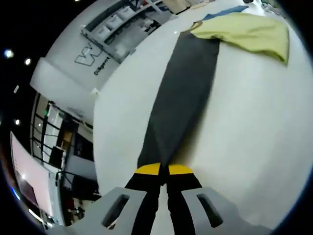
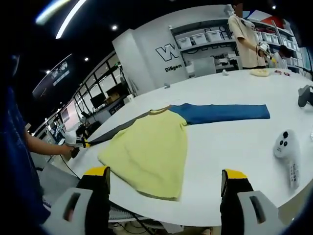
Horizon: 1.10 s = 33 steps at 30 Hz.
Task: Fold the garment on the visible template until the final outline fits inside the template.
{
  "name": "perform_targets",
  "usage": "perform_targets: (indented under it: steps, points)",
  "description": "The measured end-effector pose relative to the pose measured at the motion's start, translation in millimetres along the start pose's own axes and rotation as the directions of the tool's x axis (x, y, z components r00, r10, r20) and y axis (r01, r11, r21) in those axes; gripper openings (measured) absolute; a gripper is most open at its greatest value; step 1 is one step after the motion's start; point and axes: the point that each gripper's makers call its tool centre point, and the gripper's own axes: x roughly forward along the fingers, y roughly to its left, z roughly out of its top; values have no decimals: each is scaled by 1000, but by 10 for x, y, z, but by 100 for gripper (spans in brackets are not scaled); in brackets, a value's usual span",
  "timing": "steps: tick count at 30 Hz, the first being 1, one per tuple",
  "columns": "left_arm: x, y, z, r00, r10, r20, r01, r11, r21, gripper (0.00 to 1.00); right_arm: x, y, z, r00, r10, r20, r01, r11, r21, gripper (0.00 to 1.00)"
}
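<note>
Two grippers — left (image 1: pixel 164 171) pinches grey sleeve (image 1: pixel 183 93) (right (image 2: pixel 164 178) agape).

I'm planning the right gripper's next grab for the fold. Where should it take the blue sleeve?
Probably at the blue sleeve's free cuff end, coming in from beyond that end along its length. It lies flat and straight on the white table, away from the yellow body. The right gripper is open.

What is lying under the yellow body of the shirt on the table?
The yellow body lies flat on the white table. The grey sleeve and blue sleeve stretch out from it. No template shows; the cloth covers whatever lies beneath.
</note>
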Motion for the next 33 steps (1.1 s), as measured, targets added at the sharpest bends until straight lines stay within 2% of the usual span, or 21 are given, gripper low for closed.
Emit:
perform_targets:
  steps: [5, 8, 11, 14, 16, 20, 23, 25, 26, 27, 28, 29, 31, 33]
  points:
    - [-122, -121, -31, 1000, -4, 10, 4, 1000, -27, 12, 44, 22, 14, 1000, 15, 2, -15, 1000, -6, 93]
    - [-224, -157, -39, 1000, 9, 21, -8, 999, -52, 20, 57, 44, -5, 1000, 29, -5, -29, 999, -13, 92]
    - [-321, -201, -52, 1000, 15, 28, -13, 998, -65, 24, 65, 53, -38, 999, 41, -13, -41, 999, -20, 90]
    - [-517, -260, 38, 997, 40, 59, -35, 996, -84, 24, 73, 67, -108, 998, 55, -28, -56, 998, -34, 86]
    - [-519, -271, 84, 995, 51, 85, -43, 994, -96, 25, 76, 90, -155, 997, 65, -45, -67, 997, -47, 83]
    - [-757, -320, 417, 986, 75, 148, -60, 993, -104, 26, 120, 118, -303, 993, 81, -87, -87, 994, -67, 76]
    - [-919, -398, 680, 980, 77, 184, -65, 995, -74, 26, 163, 116, -418, 990, 98, -104, -102, 994, -38, 69]
    - [-1040, -463, 914, 970, 66, 233, -51, 996, -69, 26, 196, 88, -502, 988, 89, -122, -92, 996, -18, 65]
    - [-1068, -473, 960, 969, 65, 240, -49, 996, -72, 26, 206, 81, -521, 988, 85, -125, -88, 996, -19, 63]
    - [-1161, -506, 1114, 963, 65, 263, -49, 997, -68, 26, 214, 74, -535, 988, 83, -128, -86, 996, -17, 61]
    - [-1186, -515, 1156, 961, 64, 271, -49, 997, -65, 27, 218, 68, -543, 988, 83, -130, -85, 996, -14, 60]
    - [-1258, -542, 1282, 952, 64, 299, -48, 997, -61, 28, 219, 73, -550, 987, 80, -136, -80, 997, 1, 59]
    - [-1343, -595, 1431, 943, 53, 328, -31, 997, -73, 32, 246, 45, -577, 988, 72, -139, -71, 997, 18, 54]
    - [-1401, -637, 1521, 941, 53, 334, -30, 997, -73, 39, 266, 46, -572, 988, 74, -139, -71, 997, 27, 49]
